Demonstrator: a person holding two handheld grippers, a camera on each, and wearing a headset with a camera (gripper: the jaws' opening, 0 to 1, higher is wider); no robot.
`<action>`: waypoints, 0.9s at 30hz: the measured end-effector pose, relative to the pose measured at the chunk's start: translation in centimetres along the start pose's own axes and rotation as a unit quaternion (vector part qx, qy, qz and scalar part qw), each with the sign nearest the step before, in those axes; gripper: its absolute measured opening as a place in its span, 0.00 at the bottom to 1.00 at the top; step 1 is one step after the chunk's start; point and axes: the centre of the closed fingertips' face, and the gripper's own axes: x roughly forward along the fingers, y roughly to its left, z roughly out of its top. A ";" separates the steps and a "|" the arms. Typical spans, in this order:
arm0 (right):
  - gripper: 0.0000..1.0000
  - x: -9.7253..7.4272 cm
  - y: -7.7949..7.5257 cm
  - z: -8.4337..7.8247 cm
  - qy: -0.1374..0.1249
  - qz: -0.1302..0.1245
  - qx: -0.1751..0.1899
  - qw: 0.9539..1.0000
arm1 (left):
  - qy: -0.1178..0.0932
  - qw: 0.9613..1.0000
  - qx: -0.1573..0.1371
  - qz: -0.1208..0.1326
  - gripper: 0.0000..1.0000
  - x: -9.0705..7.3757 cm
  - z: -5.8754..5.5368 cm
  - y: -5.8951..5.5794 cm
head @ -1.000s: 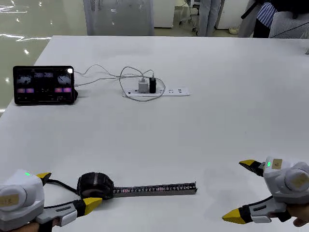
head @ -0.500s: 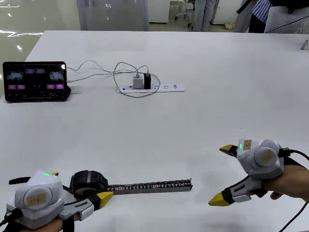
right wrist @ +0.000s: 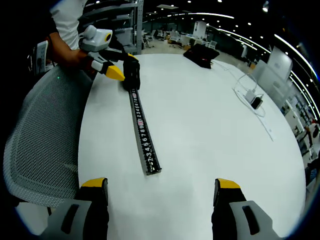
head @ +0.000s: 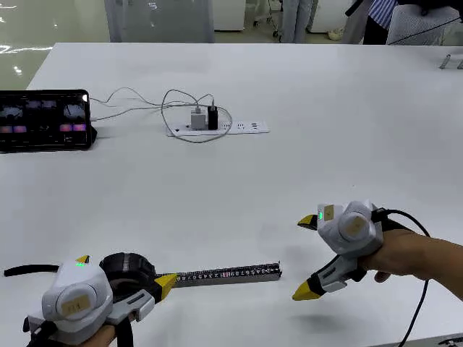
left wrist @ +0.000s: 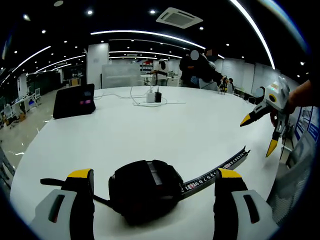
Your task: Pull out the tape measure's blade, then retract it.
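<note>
low across the head view, the tape measure (head: 129, 272) lies on the white table (head: 304, 144) with its blade (head: 228, 274) partly out, pointing toward the right gripper (head: 304, 256).
the left gripper (head: 124, 273) sits at lower left, jaws apart and straddling the black case (left wrist: 145, 190) without pinching it; a gap shows on each side in the left gripper view. the blade's long axis runs rightward from there, and its free tip (head: 278, 270) stops just short of the right gripper, whose jaws are spread and empty. in the right gripper view the tip lies just ahead between the two jaws, a little left of centre, with the blade running straight away. the right gripper is the nearer to the tip, and probably needs a short advance along that axis to pinch it.
</note>
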 end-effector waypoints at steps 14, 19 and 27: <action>0.43 2.8 1.1 1.0 0.026 0.063 -0.028 0.997 | 0.021 1.000 0.009 0.001 0.99 1.0 -2.2 0.6; 0.30 3.3 1.4 0.2 0.053 0.075 -0.052 0.994 | 0.014 1.000 0.008 -0.013 0.99 1.1 -1.9 -0.1; 0.22 3.7 1.1 0.5 0.057 0.072 -0.067 0.994 | -0.006 1.000 -0.004 -0.005 0.99 1.1 -1.0 0.4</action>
